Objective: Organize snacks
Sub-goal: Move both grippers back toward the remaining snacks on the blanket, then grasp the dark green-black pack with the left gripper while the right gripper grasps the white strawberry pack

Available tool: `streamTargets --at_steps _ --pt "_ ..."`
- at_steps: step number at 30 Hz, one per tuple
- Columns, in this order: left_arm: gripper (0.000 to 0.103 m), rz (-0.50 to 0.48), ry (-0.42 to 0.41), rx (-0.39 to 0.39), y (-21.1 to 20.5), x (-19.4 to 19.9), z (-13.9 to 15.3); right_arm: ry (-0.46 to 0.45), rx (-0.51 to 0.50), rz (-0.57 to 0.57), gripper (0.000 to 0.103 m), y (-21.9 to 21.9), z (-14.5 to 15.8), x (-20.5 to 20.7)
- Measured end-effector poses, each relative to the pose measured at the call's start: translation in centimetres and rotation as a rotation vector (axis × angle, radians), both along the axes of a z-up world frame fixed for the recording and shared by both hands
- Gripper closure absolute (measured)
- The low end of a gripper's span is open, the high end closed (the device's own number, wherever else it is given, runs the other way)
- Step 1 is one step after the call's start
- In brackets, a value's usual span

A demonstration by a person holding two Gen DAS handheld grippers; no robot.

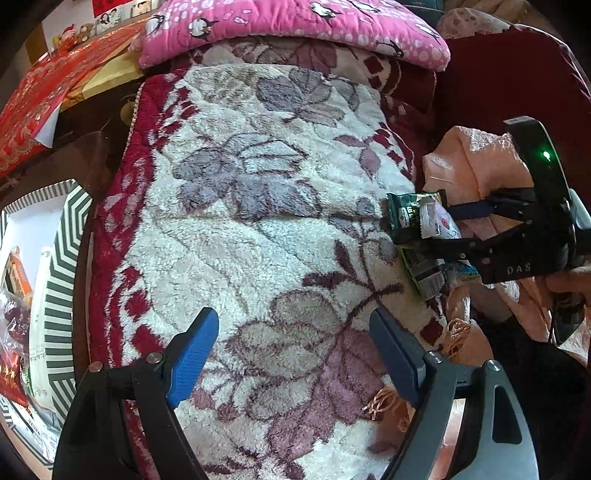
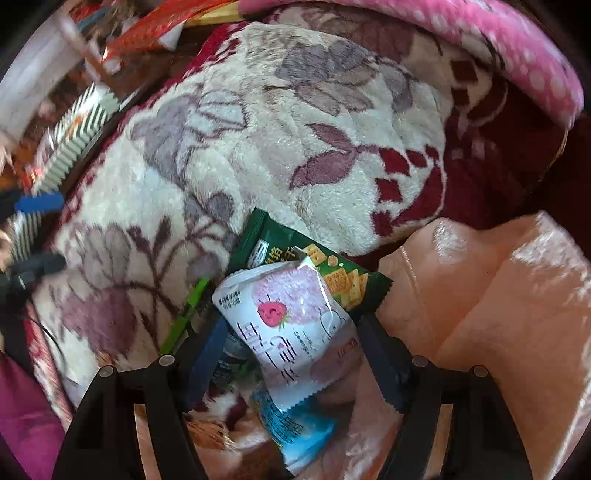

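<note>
My right gripper (image 2: pixel 291 332) is closed on a bundle of snack packets: a white packet with a pink strawberry (image 2: pixel 291 325) in front, a dark green cracker packet (image 2: pixel 295 247) behind it, and a blue-and-white packet (image 2: pixel 295 428) hanging below. In the left wrist view the right gripper (image 1: pixel 447 225) holds the same green packet (image 1: pixel 402 218) and white packet (image 1: pixel 436 218) at the right edge of the floral blanket (image 1: pixel 258 206). Another green packet (image 1: pixel 424 275) lies just beneath. My left gripper (image 1: pixel 295 350) is open and empty above the blanket.
A striped box (image 1: pixel 62 280) holding several snacks stands at the far left, off the blanket's edge. A pink penguin cushion (image 1: pixel 295 26) lies at the back. Peach-coloured cloth (image 2: pixel 480 295) is bunched at the right. Red paper (image 1: pixel 44 99) lies at the back left.
</note>
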State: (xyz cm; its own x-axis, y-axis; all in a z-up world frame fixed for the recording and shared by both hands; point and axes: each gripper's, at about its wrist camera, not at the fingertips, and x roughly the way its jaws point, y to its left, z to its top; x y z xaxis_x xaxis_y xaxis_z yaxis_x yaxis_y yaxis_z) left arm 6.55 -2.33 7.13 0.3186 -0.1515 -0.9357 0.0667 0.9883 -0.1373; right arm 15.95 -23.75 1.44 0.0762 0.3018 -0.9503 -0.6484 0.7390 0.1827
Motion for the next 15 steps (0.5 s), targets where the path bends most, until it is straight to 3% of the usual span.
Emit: streamTargets --at_steps 11,12,13,15 --pt "0.020 -0.009 0.007 -0.008 -0.4 -0.3 0.0 0.006 0.064 -0.067 0.026 -0.9 -1.0 0.7" --pt "0.020 -0.007 0.005 -0.010 -0.4 -0.3 0.0 -0.001 0.053 -0.067 0.028 -0.6 -1.0 0.6" --pt "0.020 -0.006 0.003 -0.010 -0.3 -0.3 0.1 -0.007 0.047 -0.068 0.043 -0.3 -0.9 0.4" --pt "0.020 -0.006 0.002 -0.011 -0.4 -0.3 0.2 -0.009 0.061 -0.085 0.046 -0.4 -0.3 -0.3"
